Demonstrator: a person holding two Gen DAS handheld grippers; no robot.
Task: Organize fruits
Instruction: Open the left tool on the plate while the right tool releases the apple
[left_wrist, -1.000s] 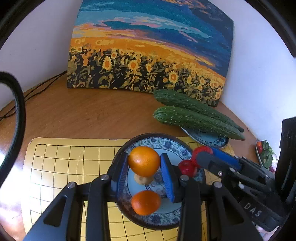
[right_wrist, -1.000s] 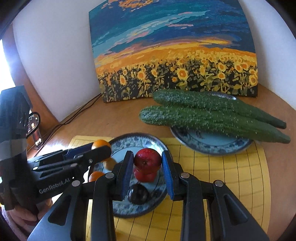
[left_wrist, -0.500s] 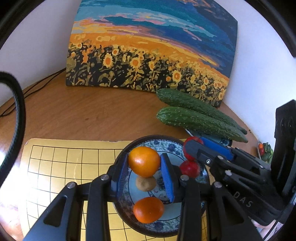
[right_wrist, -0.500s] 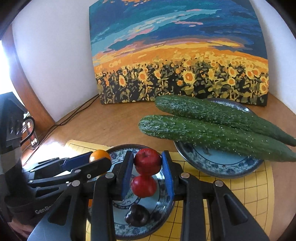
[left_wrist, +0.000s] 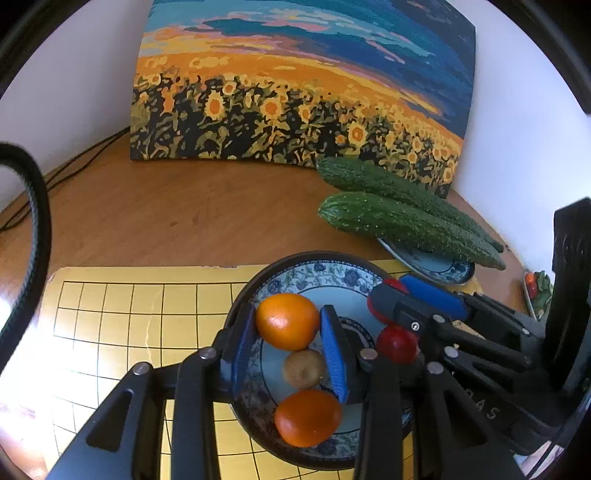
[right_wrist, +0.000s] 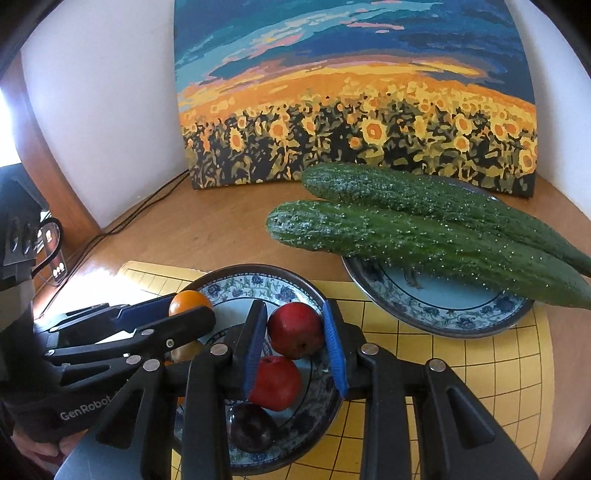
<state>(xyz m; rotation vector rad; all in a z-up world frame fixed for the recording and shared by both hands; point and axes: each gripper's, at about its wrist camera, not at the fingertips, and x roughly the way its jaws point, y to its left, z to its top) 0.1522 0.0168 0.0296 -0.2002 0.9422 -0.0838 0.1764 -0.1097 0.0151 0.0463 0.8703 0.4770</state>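
An orange is clamped between the blue pads of the left gripper, above the near plate. A red apple is pinched in the right gripper over the same plate.

Already lying in the plate: a second orange, a small brown fruit, a second red apple, a dark plum.

Risks, judged:
- Both grippers are crowded over one plate; a collision between them is possible if either is swung inward.
- Round, smooth fruit is held near the pad tips; slippage is likely if it is tilted or jolted.
- A fruit released onto the piled fruit could roll over the shallow rim onto the yellow grid mat.

Orientation: the held orange and apple are near-round, so no clear long axis is noted. The two cucumbers on the far plate are laid side by side, their long axes running from upper left to lower right in the right wrist view.
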